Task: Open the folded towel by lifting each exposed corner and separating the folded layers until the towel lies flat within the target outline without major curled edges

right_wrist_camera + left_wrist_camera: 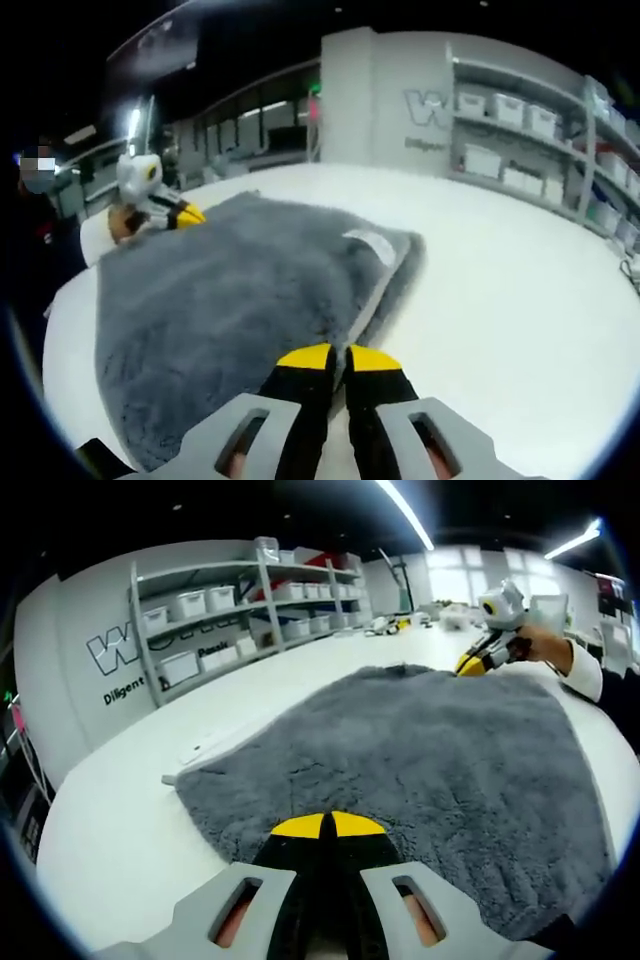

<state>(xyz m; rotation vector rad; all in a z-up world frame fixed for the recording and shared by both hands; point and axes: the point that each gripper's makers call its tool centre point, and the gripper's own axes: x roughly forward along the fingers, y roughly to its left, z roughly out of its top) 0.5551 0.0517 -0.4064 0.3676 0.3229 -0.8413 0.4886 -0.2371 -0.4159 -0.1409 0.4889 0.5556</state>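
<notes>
Grey towel (430, 770) spread on the white table (120, 830), still doubled along one side. Left gripper (327, 825) clenched on the near towel edge. Right gripper (337, 358) likewise pinched shut at its own towel edge. Folded layers and white label (372, 245) clear from the right gripper view. Shelves (240, 610) with white bins (190, 605) beyond the towel, seen from the left gripper view.
</notes>
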